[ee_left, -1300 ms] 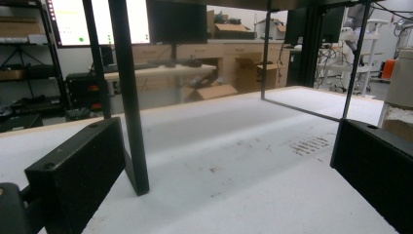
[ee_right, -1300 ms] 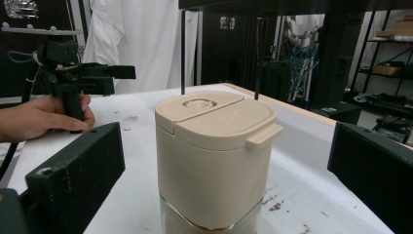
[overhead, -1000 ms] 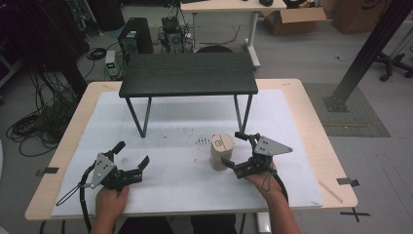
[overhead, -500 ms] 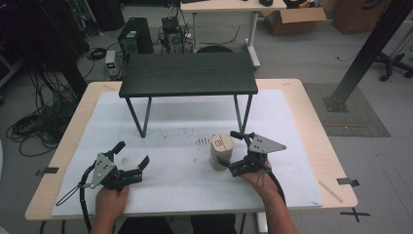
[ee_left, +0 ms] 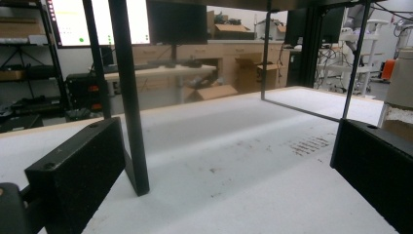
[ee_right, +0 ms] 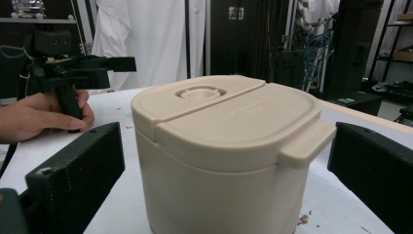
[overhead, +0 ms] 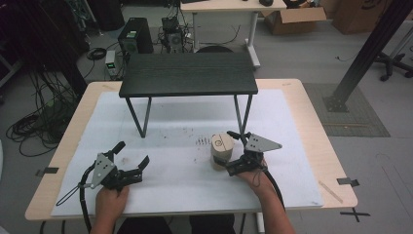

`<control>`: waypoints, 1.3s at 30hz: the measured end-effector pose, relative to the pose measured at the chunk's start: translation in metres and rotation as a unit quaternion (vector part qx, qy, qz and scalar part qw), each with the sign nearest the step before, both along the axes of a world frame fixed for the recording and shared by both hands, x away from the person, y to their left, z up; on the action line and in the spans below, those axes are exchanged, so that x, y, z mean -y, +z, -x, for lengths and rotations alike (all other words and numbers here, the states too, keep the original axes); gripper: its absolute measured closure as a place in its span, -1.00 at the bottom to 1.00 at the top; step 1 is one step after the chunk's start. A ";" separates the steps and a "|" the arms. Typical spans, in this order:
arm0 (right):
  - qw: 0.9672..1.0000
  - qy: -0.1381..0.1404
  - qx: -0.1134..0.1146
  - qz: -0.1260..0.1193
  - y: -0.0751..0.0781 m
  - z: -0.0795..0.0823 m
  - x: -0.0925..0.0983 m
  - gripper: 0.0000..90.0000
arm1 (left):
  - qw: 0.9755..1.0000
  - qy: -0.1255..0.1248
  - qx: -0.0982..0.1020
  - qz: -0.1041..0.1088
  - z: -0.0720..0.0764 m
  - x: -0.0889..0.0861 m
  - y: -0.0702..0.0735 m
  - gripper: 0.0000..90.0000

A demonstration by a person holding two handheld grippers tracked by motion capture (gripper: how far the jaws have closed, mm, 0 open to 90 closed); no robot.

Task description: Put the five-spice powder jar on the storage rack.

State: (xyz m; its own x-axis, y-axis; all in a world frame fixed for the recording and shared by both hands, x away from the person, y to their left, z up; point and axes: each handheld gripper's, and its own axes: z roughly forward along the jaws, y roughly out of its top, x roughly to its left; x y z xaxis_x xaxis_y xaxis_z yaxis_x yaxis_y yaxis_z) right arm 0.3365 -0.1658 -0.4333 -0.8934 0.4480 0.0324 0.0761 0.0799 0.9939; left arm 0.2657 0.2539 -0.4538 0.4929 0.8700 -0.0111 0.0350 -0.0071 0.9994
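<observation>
A lidded container [overhead: 222,148] is set on the mat [overhead: 185,180], in front of the small table [overhead: 188,74]; the right gripper [overhead: 233,151] is placed around it, the left gripper [overhead: 131,159] well to its left

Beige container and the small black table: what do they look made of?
Beige container: likely moulded plastic, matte; uniform colour, rounded edges, a moulded lid tab and faint raised lettering on the lid. Small black table: the top looks like dark-stained wood or laminate, with faint lengthwise grain lines; the thin black legs look like painted metal rod. Neither is certain from looks alone.
</observation>
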 end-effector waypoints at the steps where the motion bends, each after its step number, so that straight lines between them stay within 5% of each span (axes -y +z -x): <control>1: 1.000 -0.001 0.000 -0.001 0.000 0.000 0.000 -1.00 | 1.000 0.000 0.000 0.000 0.000 0.000 0.000 -0.99; 39: 1.000 0.004 -0.004 0.001 -0.006 -0.005 -0.004 -0.69 | 1.000 0.000 -0.001 0.000 0.000 0.000 0.000 -1.00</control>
